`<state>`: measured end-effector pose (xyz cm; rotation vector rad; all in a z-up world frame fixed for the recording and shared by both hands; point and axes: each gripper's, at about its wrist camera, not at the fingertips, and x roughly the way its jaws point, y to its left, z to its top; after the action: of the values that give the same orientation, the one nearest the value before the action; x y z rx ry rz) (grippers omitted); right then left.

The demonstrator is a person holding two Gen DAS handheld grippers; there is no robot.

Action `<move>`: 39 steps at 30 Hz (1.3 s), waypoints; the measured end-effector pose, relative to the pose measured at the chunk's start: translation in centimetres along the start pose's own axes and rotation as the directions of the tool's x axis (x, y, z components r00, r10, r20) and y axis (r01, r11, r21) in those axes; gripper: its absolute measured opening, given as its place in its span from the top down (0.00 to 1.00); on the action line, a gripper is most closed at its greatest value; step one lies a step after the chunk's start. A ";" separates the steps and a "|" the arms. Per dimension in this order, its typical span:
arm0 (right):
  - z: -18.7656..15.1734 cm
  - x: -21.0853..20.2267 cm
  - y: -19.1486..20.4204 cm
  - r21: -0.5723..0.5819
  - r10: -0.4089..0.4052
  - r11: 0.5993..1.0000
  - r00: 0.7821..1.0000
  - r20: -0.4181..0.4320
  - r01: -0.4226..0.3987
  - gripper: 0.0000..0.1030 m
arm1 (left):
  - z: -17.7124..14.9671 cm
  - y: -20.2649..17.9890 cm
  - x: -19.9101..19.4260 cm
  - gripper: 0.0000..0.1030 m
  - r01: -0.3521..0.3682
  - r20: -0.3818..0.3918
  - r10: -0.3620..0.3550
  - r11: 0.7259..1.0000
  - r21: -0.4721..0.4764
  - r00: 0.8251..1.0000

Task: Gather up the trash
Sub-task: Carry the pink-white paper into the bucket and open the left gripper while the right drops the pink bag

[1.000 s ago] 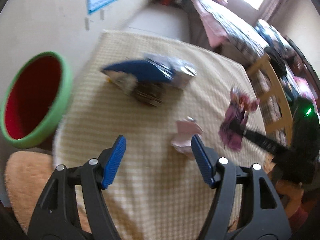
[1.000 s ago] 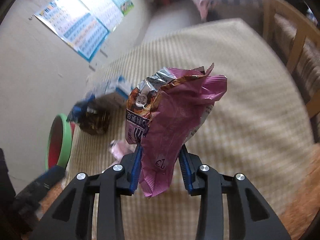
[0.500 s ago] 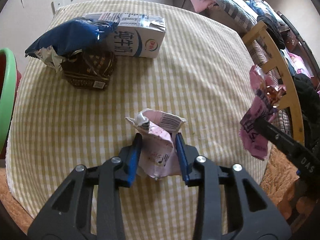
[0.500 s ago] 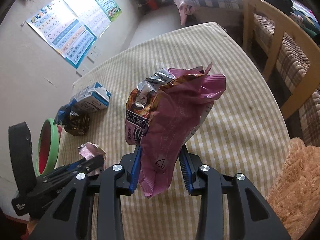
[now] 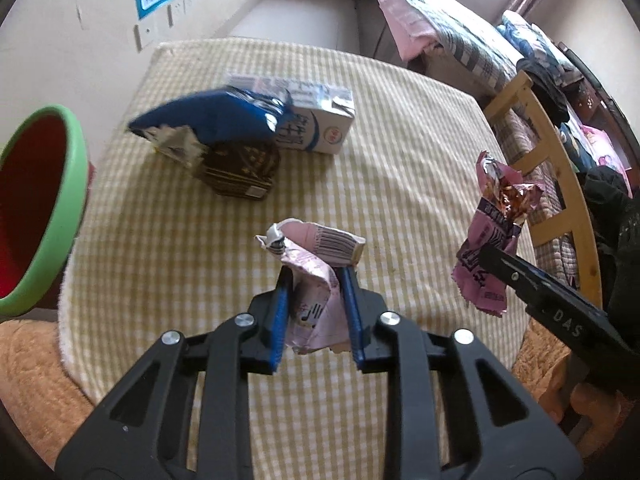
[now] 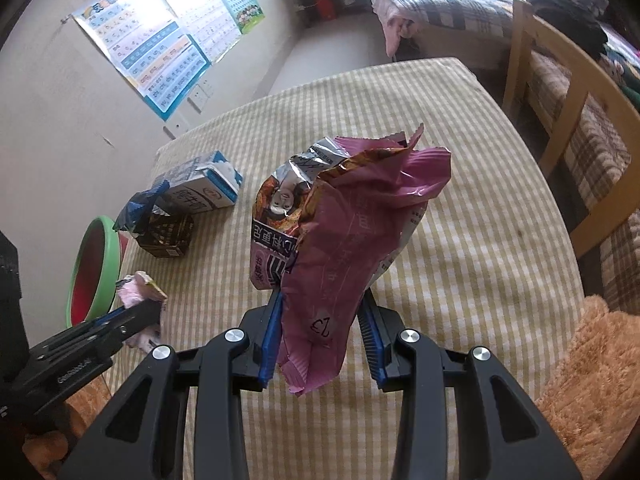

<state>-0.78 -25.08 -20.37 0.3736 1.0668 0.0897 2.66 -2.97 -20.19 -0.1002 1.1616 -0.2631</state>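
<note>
Now my left gripper [image 5: 318, 312] has just been closing, and its blue pads pinch the crumpled pink wrapper [image 5: 314, 276] just above the checked tablecloth [image 5: 400, 184]. My right gripper [image 6: 322, 340] is clamped on the purple snack bag [image 6: 352, 240]. Farther back, a blue bag [image 5: 212, 118] lies over a dark box [image 5: 240, 172] beside the milk carton [image 5: 320, 124]. Off the table's left edge sits the green-rimmed bin [image 5: 76, 184].

The tablecloth [image 5: 400, 168] is a yellow-and-white check. The bin [image 5: 60, 216] is green outside, red inside. One wrapper [image 5: 316, 276] is pale pink, the bag [image 6: 352, 232] magenta. The carton [image 5: 320, 128] is white and blue; the pouch [image 5: 212, 120] is dark blue.
</note>
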 end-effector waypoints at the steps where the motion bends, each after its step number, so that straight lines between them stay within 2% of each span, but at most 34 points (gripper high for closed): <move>1: 0.1 -0.2 0.3 -0.012 -0.002 1.000 1.000 0.007 0.002 0.66 | 0.0 0.1 -0.4 0.76 -0.005 0.010 0.005 1.000 -0.001 1.000; 12: 1.1 -1.6 3.4 -0.097 0.025 0.995 0.999 0.044 -0.021 0.66 | 1.3 1.1 -4.2 0.76 -0.054 0.126 0.055 0.998 -0.013 0.990; 20: 1.0 -2.0 4.3 -0.129 0.020 0.992 0.999 0.050 -0.013 0.66 | 1.5 2.4 -5.6 0.76 -0.082 0.163 0.088 0.996 -0.041 0.983; 28: 1.4 -2.6 5.8 -0.178 0.026 0.984 0.997 0.067 -0.013 0.66 | 1.8 5.4 -7.6 0.76 -0.124 0.214 0.146 0.986 -0.113 0.966; 39: 1.7 -2.7 8.4 -0.243 0.051 0.969 0.996 0.067 -0.033 0.66 | 1.1 10.5 -10.1 0.76 -0.171 0.246 0.231 0.955 -0.242 0.942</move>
<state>0.27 -18.38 -14.52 0.1772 0.9630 0.2402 1.54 9.70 -12.94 -0.2019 0.9145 0.0614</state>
